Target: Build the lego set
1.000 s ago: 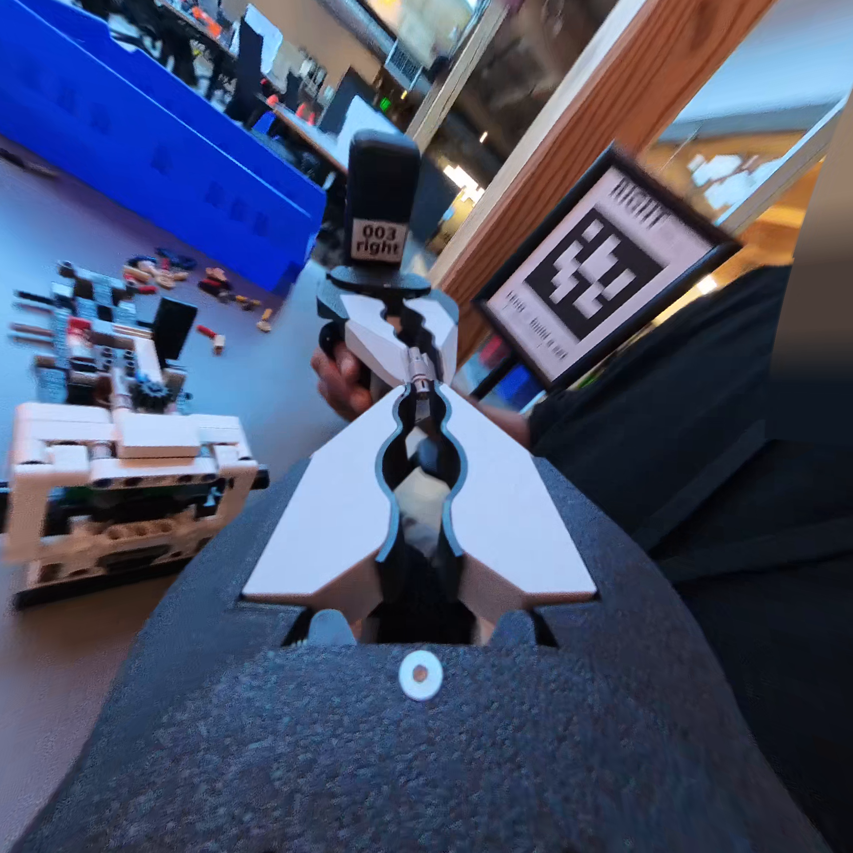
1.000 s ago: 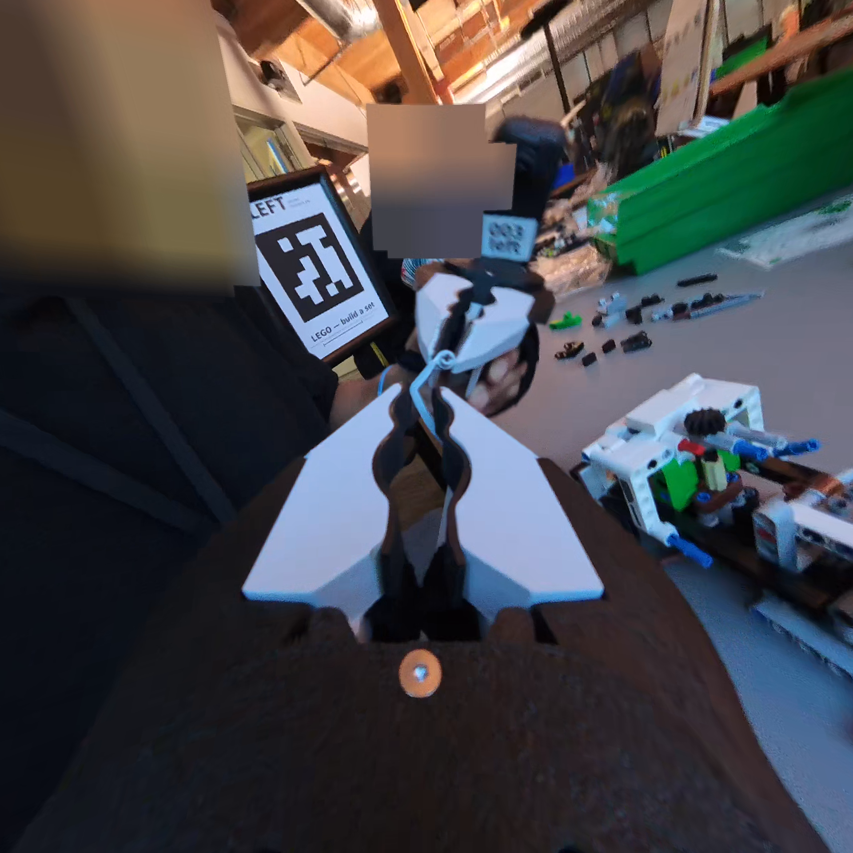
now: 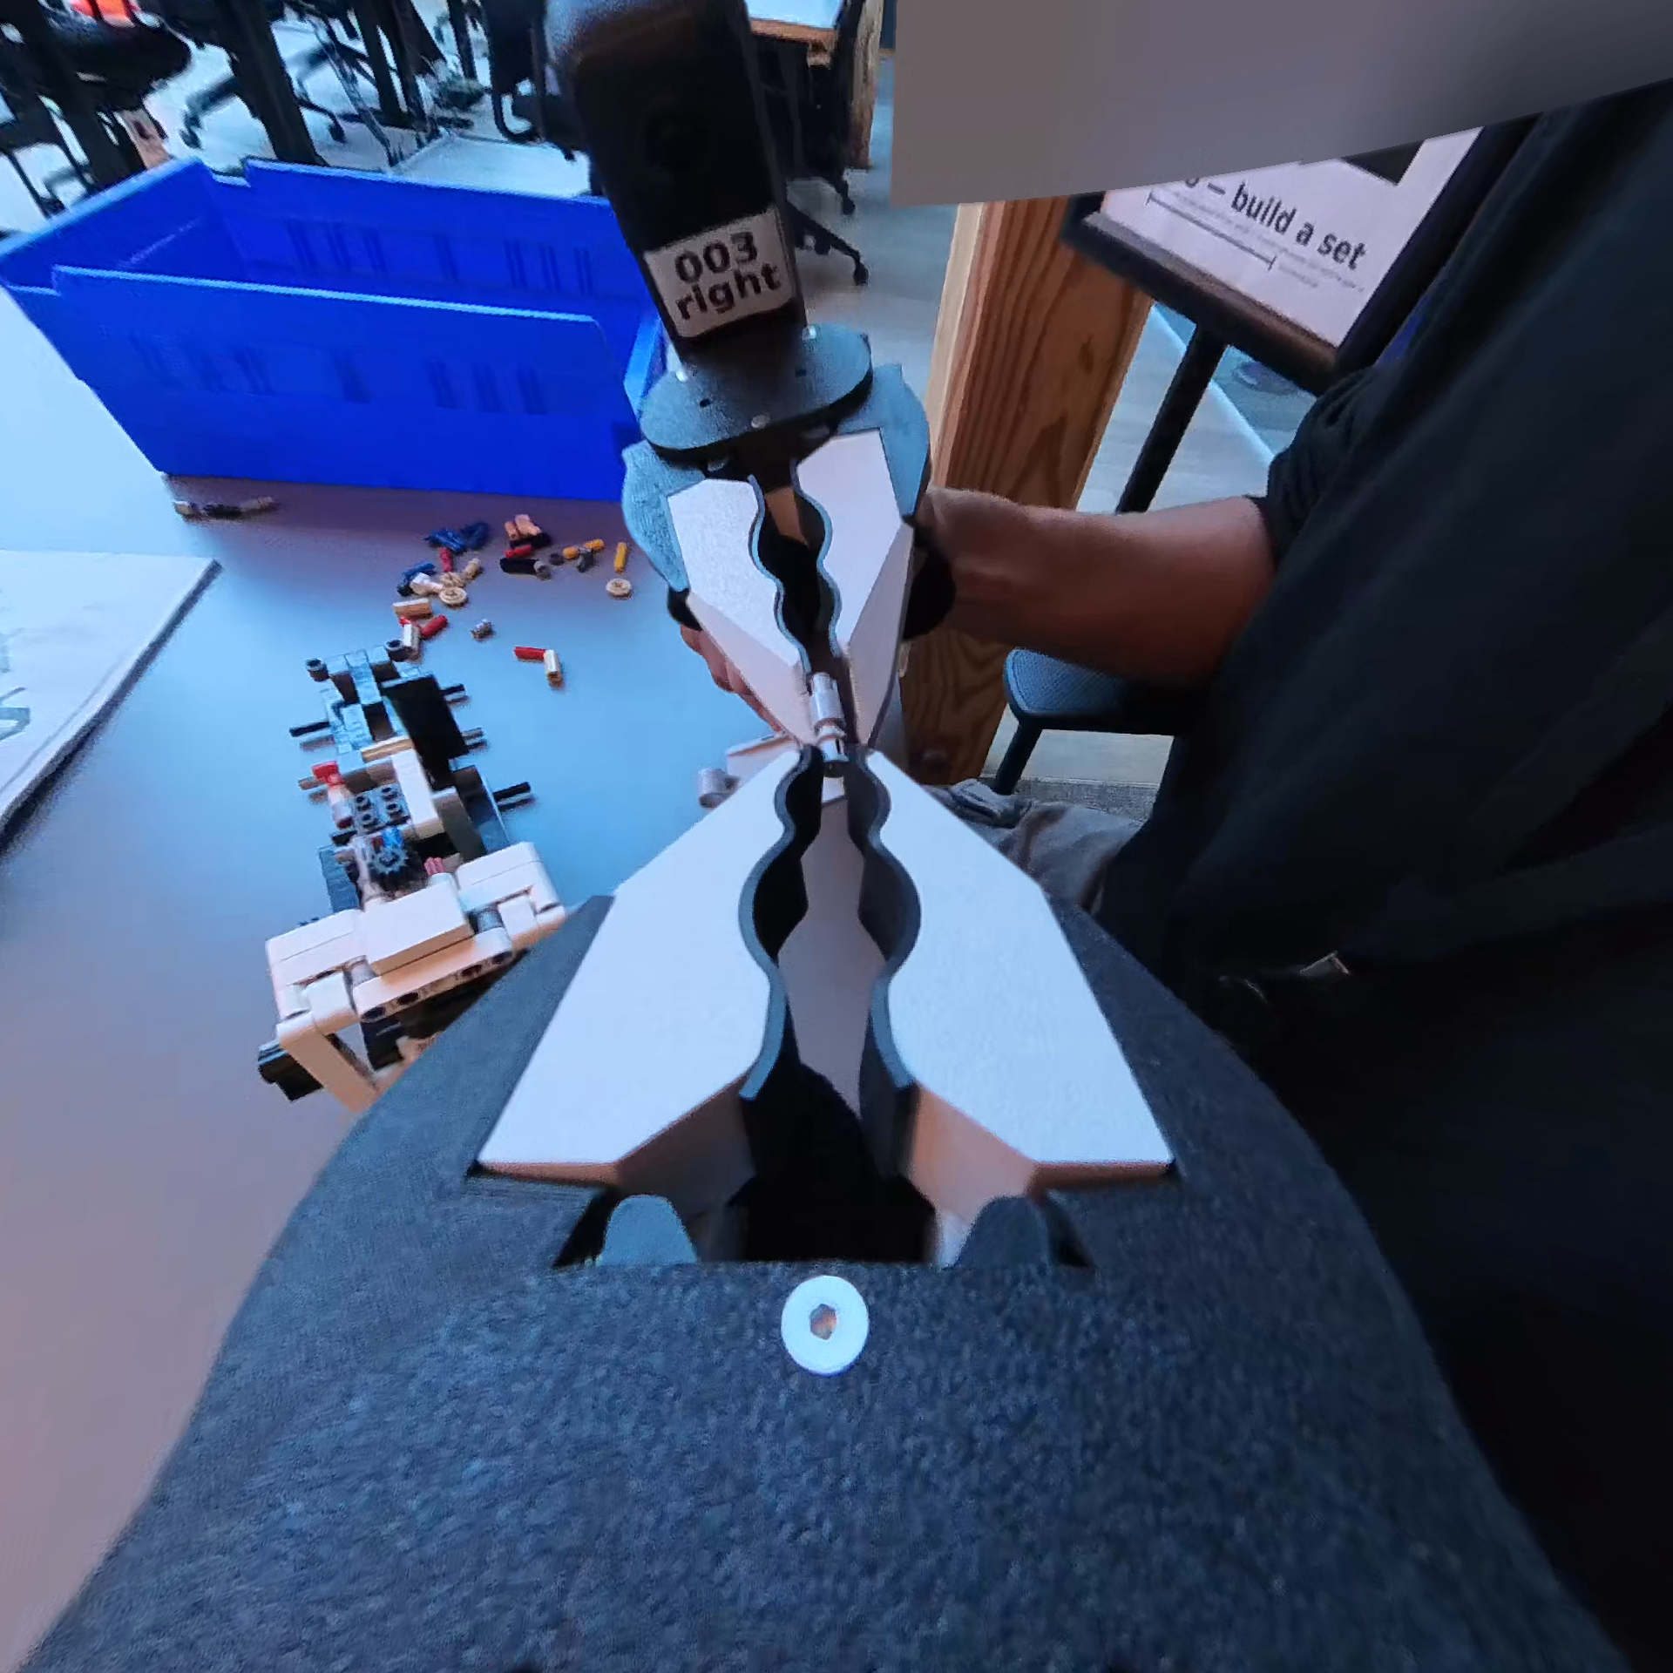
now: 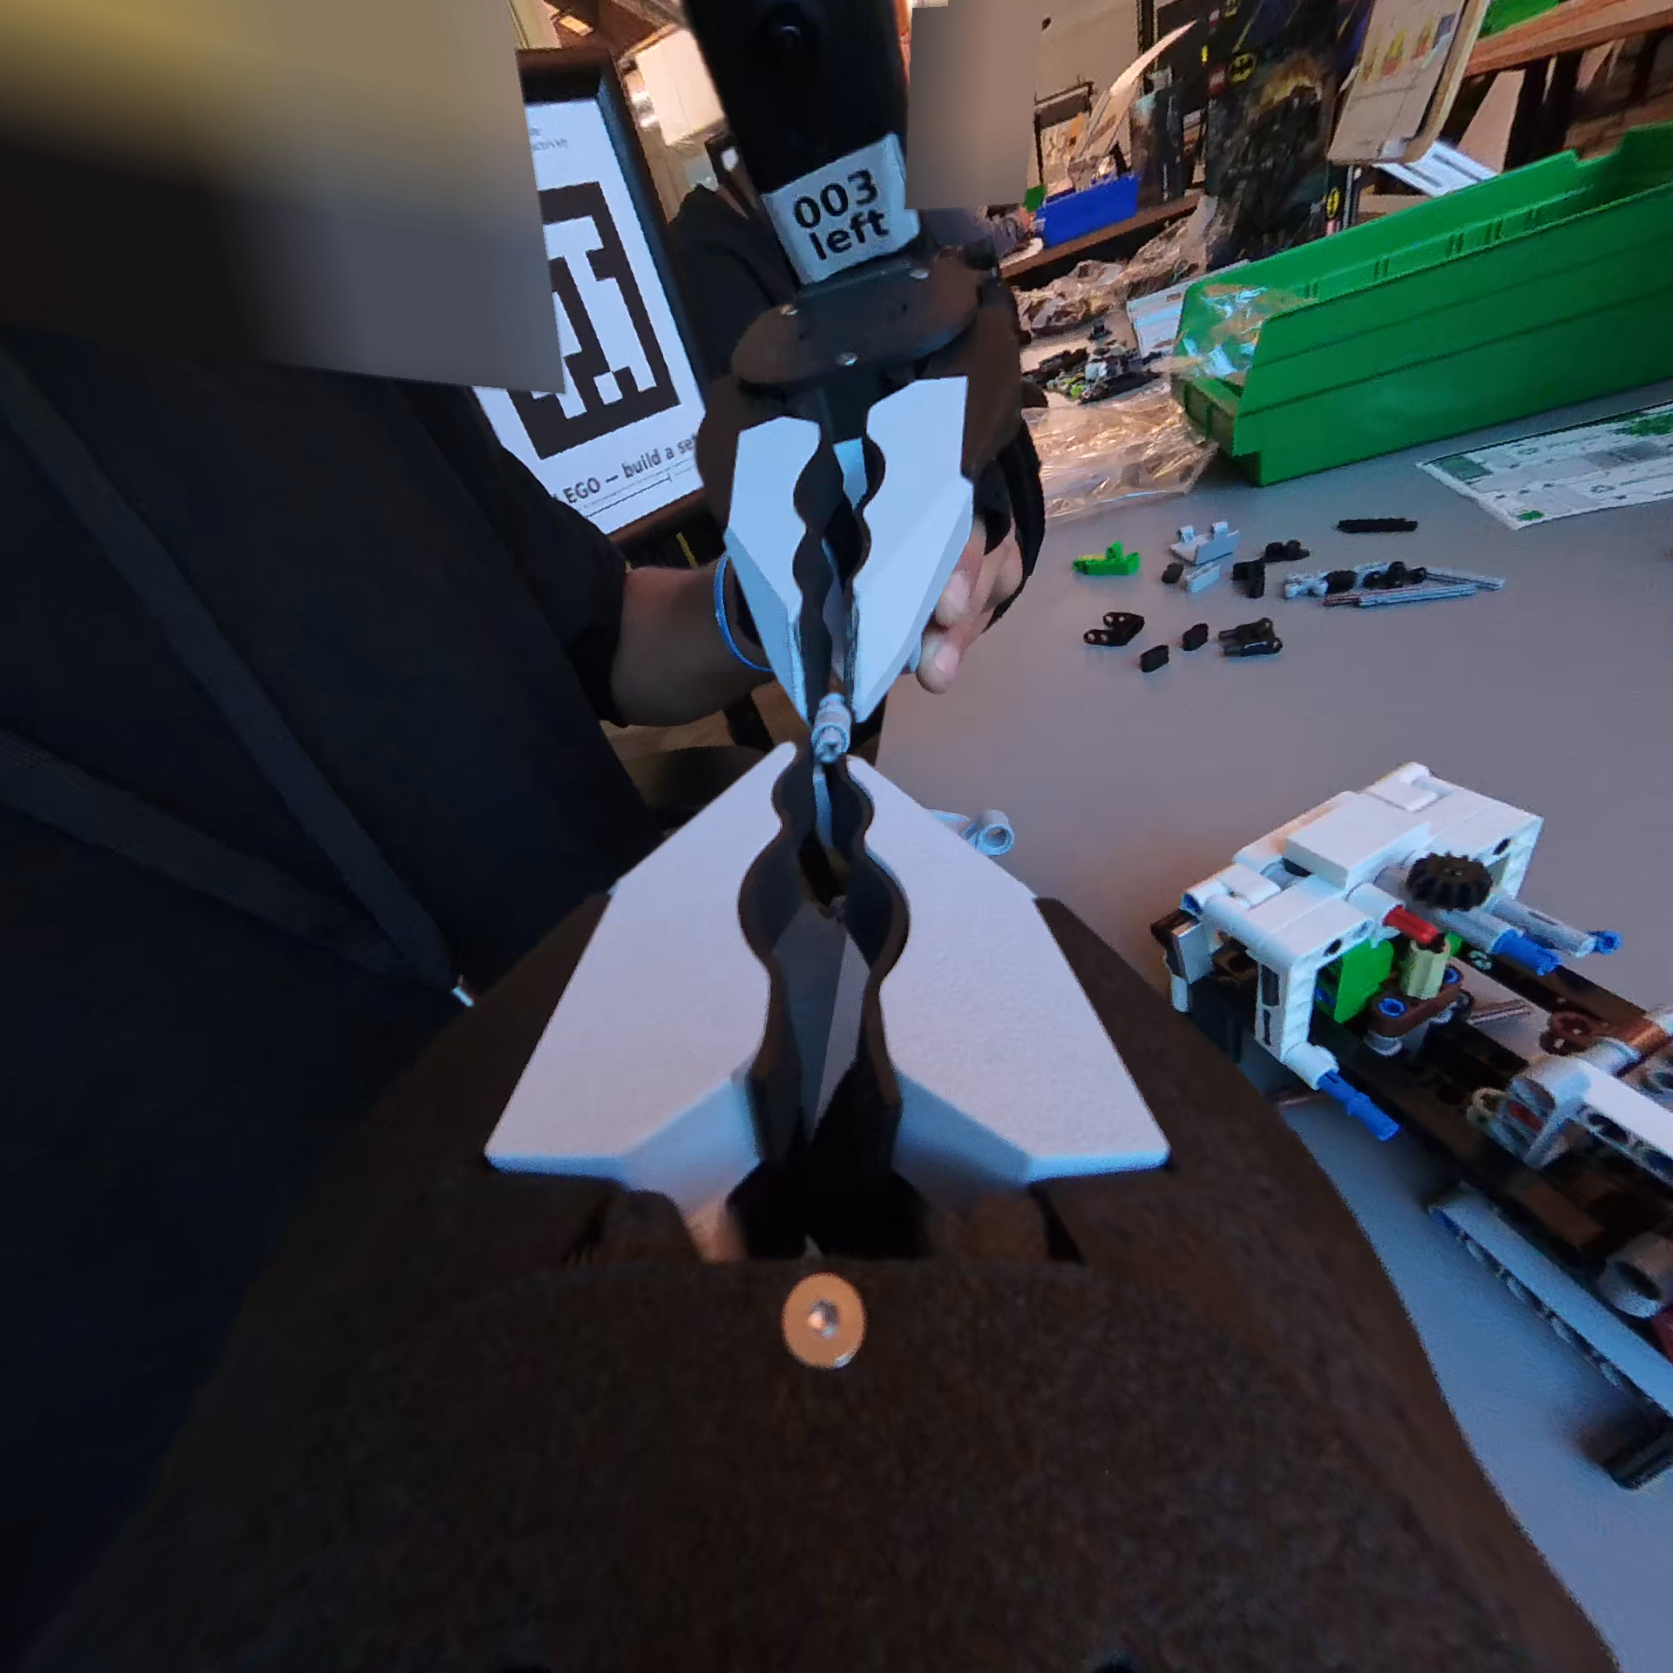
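Both grippers have swung lower, tips meeting.
Left gripper [image 3: 837,769] and right gripper [image 4: 828,756] each clamp one grey pin [image 3: 826,720].

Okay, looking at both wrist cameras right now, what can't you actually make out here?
- Small grey piece between the two grippers: both views, too small, its ends hidden by the fingertips.
- Lego model: right wrist view, rear cut off by the edge; left wrist view, front hidden by the left gripper.
- Loose pieces: left wrist view, too small to sort.
- Blue bin: inside hidden by its wall.
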The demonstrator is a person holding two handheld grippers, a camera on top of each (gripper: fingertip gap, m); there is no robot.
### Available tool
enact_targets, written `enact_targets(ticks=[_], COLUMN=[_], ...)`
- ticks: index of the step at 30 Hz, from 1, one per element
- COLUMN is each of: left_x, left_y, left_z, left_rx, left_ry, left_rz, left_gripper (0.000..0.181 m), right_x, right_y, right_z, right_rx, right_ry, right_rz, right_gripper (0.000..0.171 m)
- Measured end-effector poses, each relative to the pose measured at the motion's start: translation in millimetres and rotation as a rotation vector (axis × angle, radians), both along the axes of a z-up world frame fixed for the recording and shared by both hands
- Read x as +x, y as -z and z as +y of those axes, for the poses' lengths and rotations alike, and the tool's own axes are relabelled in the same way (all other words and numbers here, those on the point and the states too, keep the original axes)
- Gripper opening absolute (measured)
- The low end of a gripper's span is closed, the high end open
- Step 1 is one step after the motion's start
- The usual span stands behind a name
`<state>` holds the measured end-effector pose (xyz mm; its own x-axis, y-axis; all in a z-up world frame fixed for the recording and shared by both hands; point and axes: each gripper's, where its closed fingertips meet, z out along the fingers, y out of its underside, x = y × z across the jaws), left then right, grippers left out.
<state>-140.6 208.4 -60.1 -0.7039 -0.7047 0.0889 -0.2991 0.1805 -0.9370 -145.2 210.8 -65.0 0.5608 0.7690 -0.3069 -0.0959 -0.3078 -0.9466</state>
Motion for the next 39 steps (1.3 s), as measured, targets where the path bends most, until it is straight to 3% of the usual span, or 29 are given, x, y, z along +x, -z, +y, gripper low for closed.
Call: enact_targets(ticks=[24,25,27,28,31,34,36,39], left_x=[-5.2,-6.1,-14.3,-15.7,-2.6,9.1,18.5,31.8], left_y=[14.7,14.3,0.8,-4.2,3.2,-5.6,-9.1,-10.2], left_z=[1.2,10.4,51.9,61.7,37.7,17.7,10.6,6.6], left_rx=[-0.040,-0.026,-0.096,-0.116,0.019,-0.119,-0.204,-0.276], left_ry=[0.031,0.011,-0.080,-0.109,-0.072,-0.024,-0.030,-0.033], left_rz=[-0.003,-0.005,-0.026,-0.033,-0.034,-0.036,-0.050,-0.042], left_gripper=[0.004,0.000,0.000,0.000,0.000,0.000,0.017,0.025], right_x=[1.8,6.6,70.7,85.6,53.4,55.9,58.2,46.4], right_y=[9.5,2.4,-27.3,-19.5,9.4,-3.8,-2.7,-0.9], right_z=[-1.7,-5.2,-21.4,-22.7,-0.3,-0.1,-1.9,-2.2], right_rx=[-0.006,0.010,0.091,0.065,-0.057,-0.013,-0.016,-0.007], right_ry=[-0.009,-0.012,0.140,0.203,0.168,0.173,0.180,0.152], right_rz=[-0.054,-0.013,0.157,0.094,-0.113,-0.028,-0.030,-0.041], right_gripper=[0.001,0.001,0.000,0.000,0.001,0.001,0.001,0.001])
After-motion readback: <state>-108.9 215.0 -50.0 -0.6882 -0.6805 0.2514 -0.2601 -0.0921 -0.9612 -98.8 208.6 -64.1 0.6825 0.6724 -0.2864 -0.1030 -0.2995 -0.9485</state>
